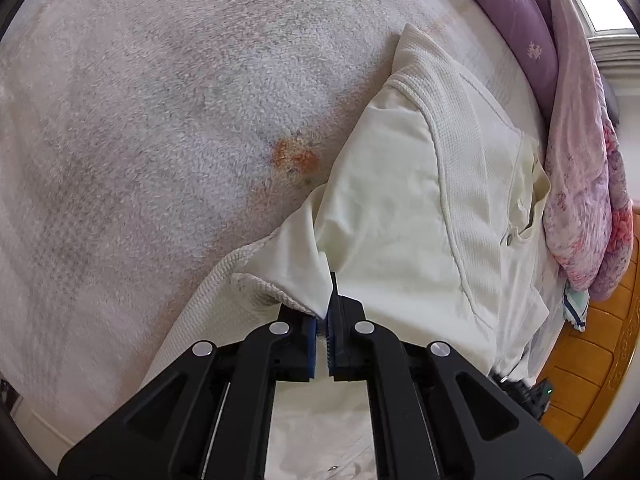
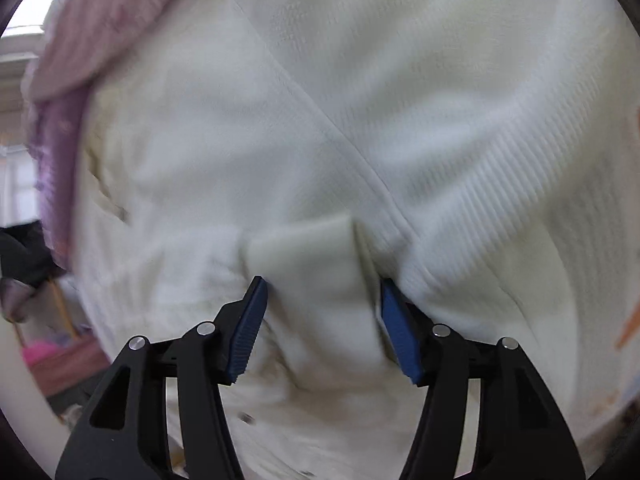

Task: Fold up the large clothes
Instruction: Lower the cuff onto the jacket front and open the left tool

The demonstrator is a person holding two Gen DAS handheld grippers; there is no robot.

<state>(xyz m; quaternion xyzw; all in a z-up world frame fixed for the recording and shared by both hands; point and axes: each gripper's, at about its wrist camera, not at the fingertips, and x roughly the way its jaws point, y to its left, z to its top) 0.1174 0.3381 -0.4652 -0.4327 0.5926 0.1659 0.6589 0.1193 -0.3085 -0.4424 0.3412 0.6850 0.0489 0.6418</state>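
1. Pinching a turned-over corner of the cream garment (image 1: 420,208), the left gripper (image 1: 325,320) has its blue pads pressed together on the fabric edge at about 6 o'clock in the left wrist view.
2. From that pinch the garment stretches away toward 2 o'clock, lying flat on a pale fuzzy blanket (image 1: 160,120); its smooth lining faces up near the pads and its ribbed outer knit shows along the seam farther out.
3. An orange stain (image 1: 296,158) marks the blanket just beside the garment's edge, near the centre of that view.
4. At 1 to 3 o'clock, a purple quilt (image 1: 516,20) and a pink floral cover (image 1: 584,184) are bunched past the garment's far side.
5. The right gripper (image 2: 322,320) stands spread wide, its blue pads (image 2: 248,326) well apart, with a raised fold of the garment between them but not squeezed.
6. Cream knit fills nearly the whole right wrist view, which is blurred; pink and purple bedding shows at 10 o'clock.
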